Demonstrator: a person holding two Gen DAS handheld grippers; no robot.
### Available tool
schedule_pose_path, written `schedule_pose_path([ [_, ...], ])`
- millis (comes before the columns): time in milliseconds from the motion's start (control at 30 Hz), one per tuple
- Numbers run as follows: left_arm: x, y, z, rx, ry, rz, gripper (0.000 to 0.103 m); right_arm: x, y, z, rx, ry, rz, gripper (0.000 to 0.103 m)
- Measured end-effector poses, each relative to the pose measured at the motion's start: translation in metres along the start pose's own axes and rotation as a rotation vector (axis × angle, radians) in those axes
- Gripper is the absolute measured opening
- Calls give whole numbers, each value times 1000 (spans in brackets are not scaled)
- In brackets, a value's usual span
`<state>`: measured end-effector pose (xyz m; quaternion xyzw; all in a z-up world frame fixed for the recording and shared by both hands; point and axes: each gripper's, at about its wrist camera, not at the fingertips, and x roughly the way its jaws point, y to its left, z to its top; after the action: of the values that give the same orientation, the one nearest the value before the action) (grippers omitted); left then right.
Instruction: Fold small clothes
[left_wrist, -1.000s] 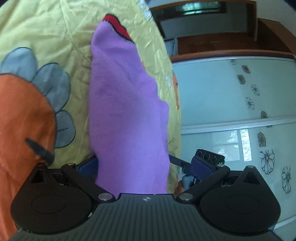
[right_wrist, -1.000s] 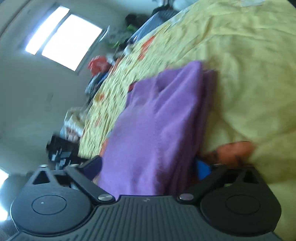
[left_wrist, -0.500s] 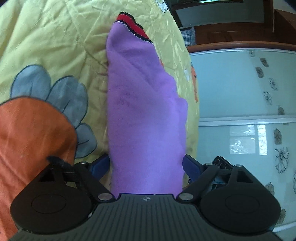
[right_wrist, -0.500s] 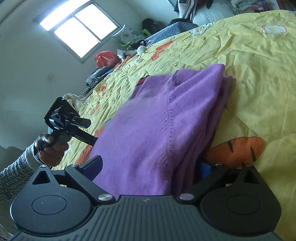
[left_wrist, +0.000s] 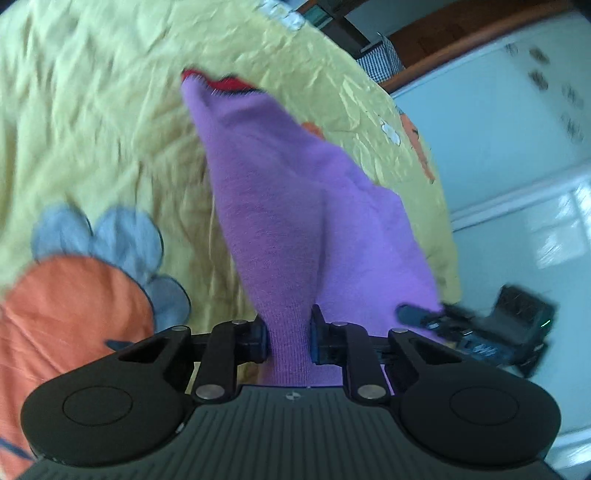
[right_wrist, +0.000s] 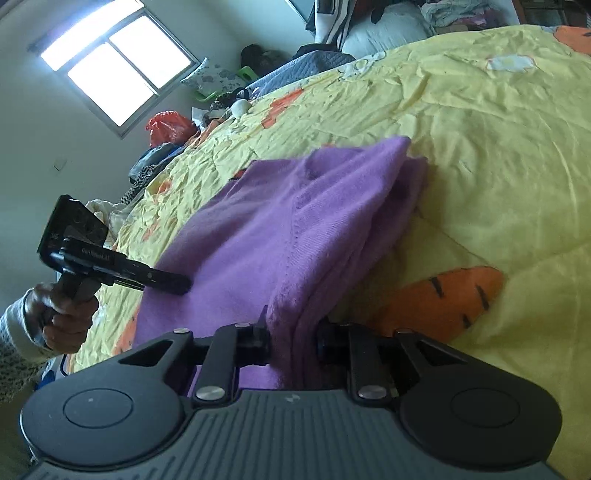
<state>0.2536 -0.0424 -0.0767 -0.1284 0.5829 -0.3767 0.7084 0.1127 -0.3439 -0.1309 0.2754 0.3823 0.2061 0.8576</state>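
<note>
A small purple knit garment (left_wrist: 295, 221) with a red and black trim at its far end lies on a yellow printed bedspread (left_wrist: 92, 129). My left gripper (left_wrist: 289, 338) is shut on its near edge. The other gripper shows at the garment's right corner in the left wrist view (left_wrist: 480, 325). In the right wrist view the same purple garment (right_wrist: 277, 240) lies in folded layers on the bedspread (right_wrist: 498, 166). My right gripper (right_wrist: 291, 338) is shut on the layered edge. The left gripper, held in a hand, grips the garment's left edge there (right_wrist: 110, 266).
A pale sliding wardrobe door with flower decals (left_wrist: 517, 147) stands beyond the bed's right edge. Piled clothes, a red bag (right_wrist: 170, 127) and bedding (right_wrist: 384, 26) lie at the far side of the bed under a bright window (right_wrist: 118, 66).
Both grippers have closed: their jaws stood wide around the purple garment before and now pinch its edge. The left view has tilted and the garment's near edge is bunched.
</note>
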Motion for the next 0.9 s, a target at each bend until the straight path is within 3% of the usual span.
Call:
schedule_pose_path([
  [167,-37,-11,0,57,-37,103,20,15,36,11,-5,-11,51,20],
  [333,-83,7,-22,4,-55,132,20,35,68,6,2,-7,115,20],
  [500,-94,44,-63,-103,-16,118,23,45,87,-34,-24,50,126,21],
  [533,-90,52,-75,-130,-10,123,29,49,90,-42,-35,62,111,27],
  [600,-91,59,-101,-153,-35,112,38,53,87,-59,-10,88,95,61],
  [633,-96,60,-115,-171,-49,85,44,48,90,-66,-18,86,78,95],
  [667,-100,60,-129,-185,-61,60,54,42,94,-75,-42,76,69,102],
  [800,-105,56,-186,-211,-84,19,81,20,111,-108,-140,97,81,101],
  [900,-103,61,-211,-254,-165,-42,84,10,110,-129,-158,73,61,101],
])
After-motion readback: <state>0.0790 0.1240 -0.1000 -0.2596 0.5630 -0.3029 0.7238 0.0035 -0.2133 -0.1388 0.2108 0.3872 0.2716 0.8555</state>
